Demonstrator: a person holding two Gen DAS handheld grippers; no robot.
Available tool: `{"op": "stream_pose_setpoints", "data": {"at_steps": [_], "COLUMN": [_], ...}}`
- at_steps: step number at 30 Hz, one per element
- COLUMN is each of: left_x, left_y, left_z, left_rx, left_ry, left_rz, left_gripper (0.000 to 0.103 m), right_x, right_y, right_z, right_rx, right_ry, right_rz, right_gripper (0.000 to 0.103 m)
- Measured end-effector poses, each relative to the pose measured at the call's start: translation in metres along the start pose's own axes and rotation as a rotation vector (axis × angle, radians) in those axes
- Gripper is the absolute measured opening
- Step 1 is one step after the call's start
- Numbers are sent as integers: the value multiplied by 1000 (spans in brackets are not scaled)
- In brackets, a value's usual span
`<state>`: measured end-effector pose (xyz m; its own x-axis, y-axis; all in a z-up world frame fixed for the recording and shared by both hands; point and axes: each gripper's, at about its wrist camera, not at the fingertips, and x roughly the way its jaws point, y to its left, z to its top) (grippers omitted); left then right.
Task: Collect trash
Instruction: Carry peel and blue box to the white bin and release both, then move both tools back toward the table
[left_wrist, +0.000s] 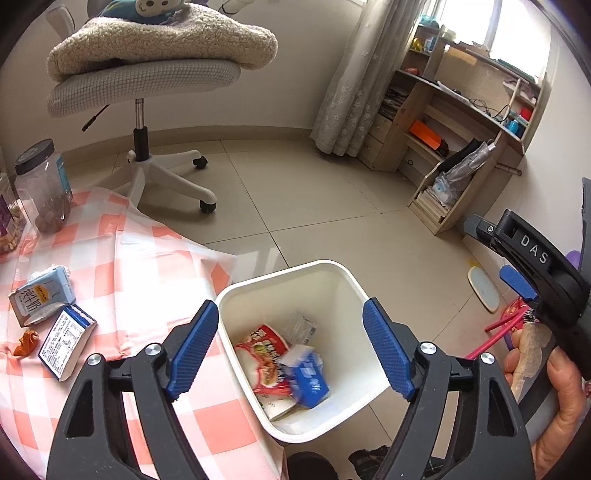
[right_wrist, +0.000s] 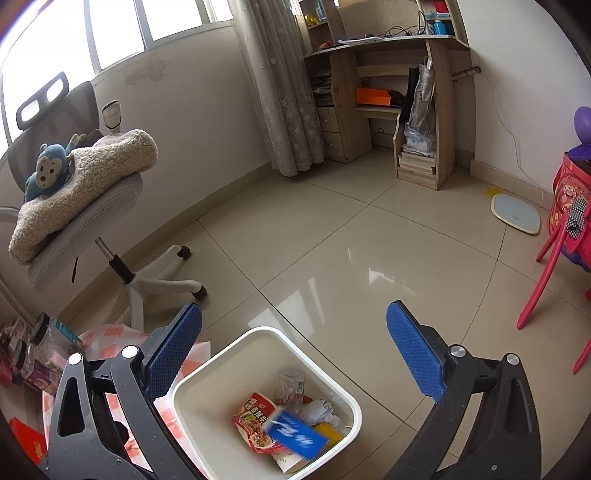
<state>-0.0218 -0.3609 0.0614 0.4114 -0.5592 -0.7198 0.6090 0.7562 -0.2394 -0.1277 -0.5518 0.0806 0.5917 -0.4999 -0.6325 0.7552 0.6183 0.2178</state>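
A white trash bin (left_wrist: 288, 273) (right_wrist: 258, 332) stands on the floor beside the pink-checked tablecloth (left_wrist: 147, 258). Inside lie a red snack wrapper (left_wrist: 264, 354) (right_wrist: 255, 417), clear plastic and crumpled paper. A blue carton (left_wrist: 308, 380) (right_wrist: 295, 435) shows blurred in the bin, touching neither gripper. My left gripper (left_wrist: 290, 306) is open over the bin with nothing between its pads. My right gripper (right_wrist: 294, 310) (left_wrist: 495, 254) is open wide above the bin's far side, also holding nothing. On the cloth lie a milk carton (left_wrist: 40, 299), a blue-and-white box (left_wrist: 66, 339) and an orange scrap (left_wrist: 26, 341).
An office chair (left_wrist: 147, 85) with a fleece blanket stands behind the table. Jars (left_wrist: 44, 184) sit at the table's left edge. A wooden desk shelf (right_wrist: 388, 92) lines the far wall. A bathroom scale (right_wrist: 515, 218) and pink stool legs (right_wrist: 543, 273) are on the floor to the right.
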Motion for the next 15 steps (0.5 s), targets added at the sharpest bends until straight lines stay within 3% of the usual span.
{"op": "stream_pose_setpoints", "data": {"at_steps": [10,15], "left_x": [-23,-35], "left_y": [30,59], "left_z": [-2,-2], "left_rx": [73,19], "left_ry": [-89,-133], "left_rz": [170,238], "left_gripper": [85,90], "right_x": [-12,-20], "right_y": [49,78], "right_z": [-19,-34], "right_rx": [-204,-314], "right_ry": [-59,-105], "right_rz": [-15,-17], "right_gripper": [96,96]}}
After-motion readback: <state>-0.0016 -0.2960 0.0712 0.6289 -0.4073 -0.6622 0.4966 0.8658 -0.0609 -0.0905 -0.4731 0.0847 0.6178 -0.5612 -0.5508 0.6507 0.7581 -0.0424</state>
